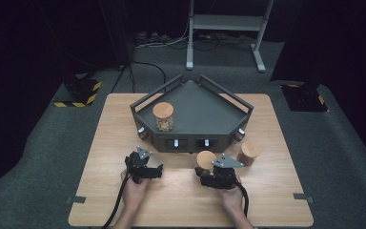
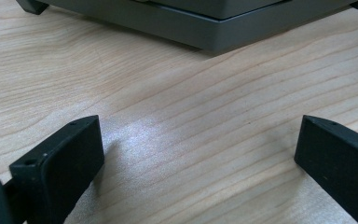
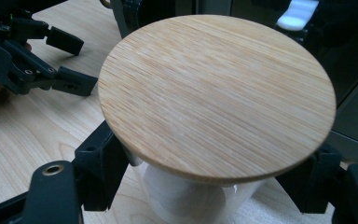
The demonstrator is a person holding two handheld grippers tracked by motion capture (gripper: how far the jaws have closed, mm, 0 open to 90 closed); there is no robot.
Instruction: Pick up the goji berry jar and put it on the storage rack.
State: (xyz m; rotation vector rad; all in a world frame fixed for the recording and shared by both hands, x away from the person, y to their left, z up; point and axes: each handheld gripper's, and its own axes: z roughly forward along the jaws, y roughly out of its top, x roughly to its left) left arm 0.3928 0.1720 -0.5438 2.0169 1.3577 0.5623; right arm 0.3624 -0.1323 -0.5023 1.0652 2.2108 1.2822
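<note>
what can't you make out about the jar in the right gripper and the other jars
- Held jar: contents hidden under its wooden lid in the right gripper view; glass cut off by the bottom edge.
- Right gripper: pad contact hidden by the lid.
- Jar beside it: contents too small, high view.
- Tray knobs: too small.

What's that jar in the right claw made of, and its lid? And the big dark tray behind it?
The jar looks like clear glass or plastic: see-through wall with a pale sheen; which one, I cannot tell. Its lid looks like bamboo or light wood, matte, with fine straight grain. The tray seems dark grey painted metal or plastic: smooth, dull, even surface with raised rails. The right claw is shut on the jar.
</note>
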